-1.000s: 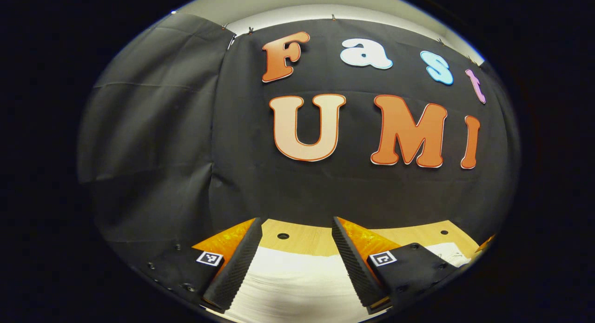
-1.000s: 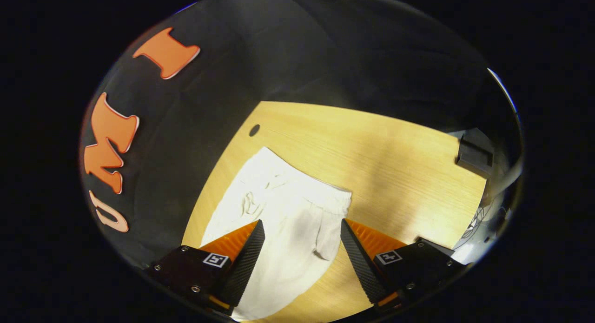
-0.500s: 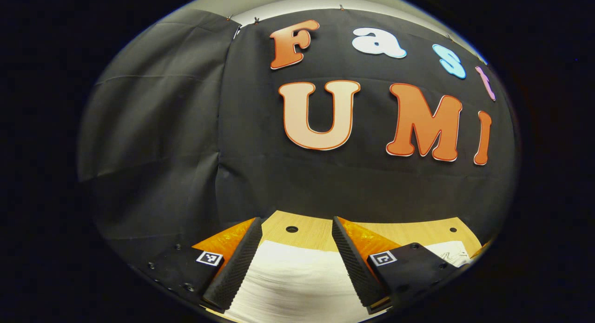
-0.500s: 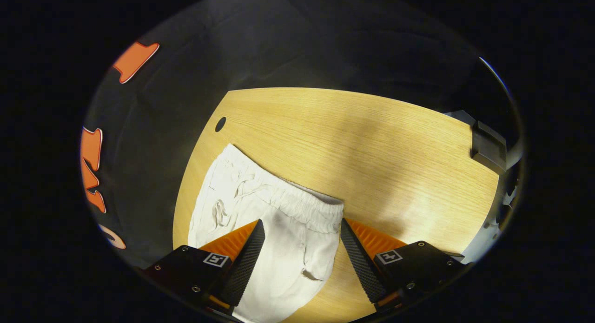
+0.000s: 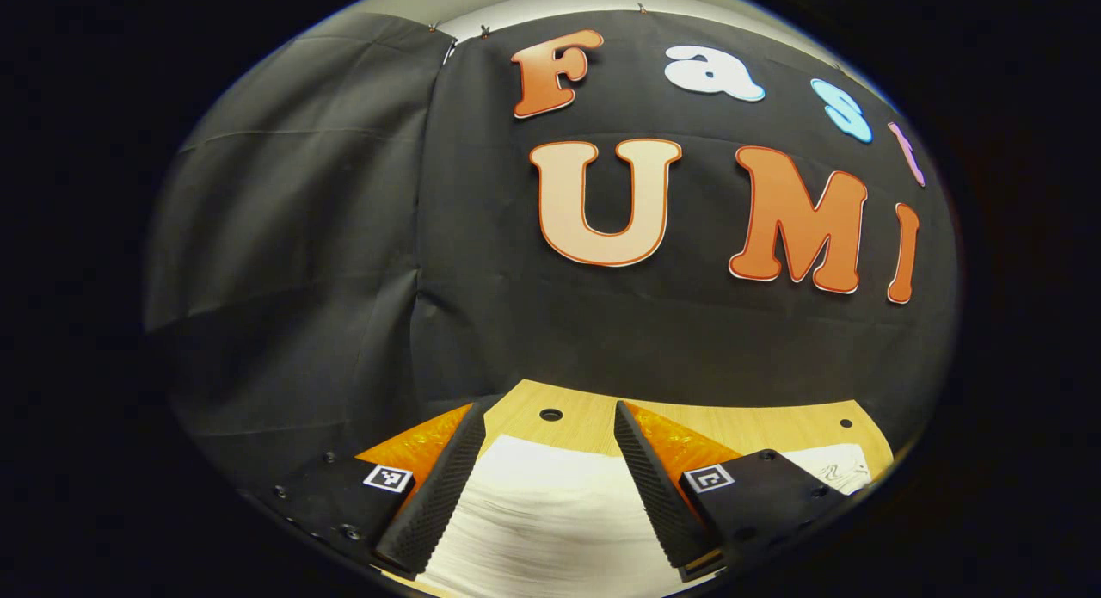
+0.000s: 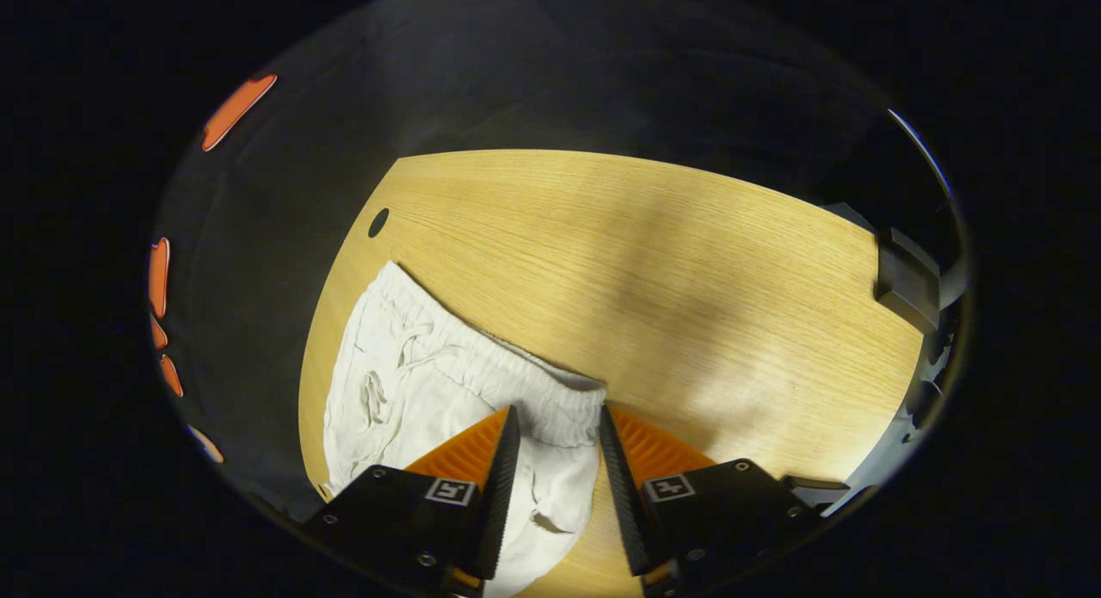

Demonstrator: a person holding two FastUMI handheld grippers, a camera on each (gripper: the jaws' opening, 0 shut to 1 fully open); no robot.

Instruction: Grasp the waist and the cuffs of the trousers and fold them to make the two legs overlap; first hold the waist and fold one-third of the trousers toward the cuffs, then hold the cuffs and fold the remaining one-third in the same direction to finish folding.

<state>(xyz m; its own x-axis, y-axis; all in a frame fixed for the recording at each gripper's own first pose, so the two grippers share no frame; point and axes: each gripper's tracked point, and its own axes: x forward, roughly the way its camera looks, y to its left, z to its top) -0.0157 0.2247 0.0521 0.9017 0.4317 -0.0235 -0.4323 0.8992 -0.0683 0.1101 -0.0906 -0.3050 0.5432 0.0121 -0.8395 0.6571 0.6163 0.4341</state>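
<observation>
In the right gripper view, the wooden table (image 6: 688, 262) lay bare to the right of the white trousers (image 6: 404, 383) and beyond them, leaving wide room for a gripper to pass. A dark block (image 6: 903, 275) stood at the far right edge, well apart from the trousers. The black cloth wall (image 6: 284, 219) rose close along the trousers' left side. In the left gripper view, that wall (image 5: 344, 280) closed off the table's far edge (image 5: 740, 417) just beyond the cloth.
</observation>
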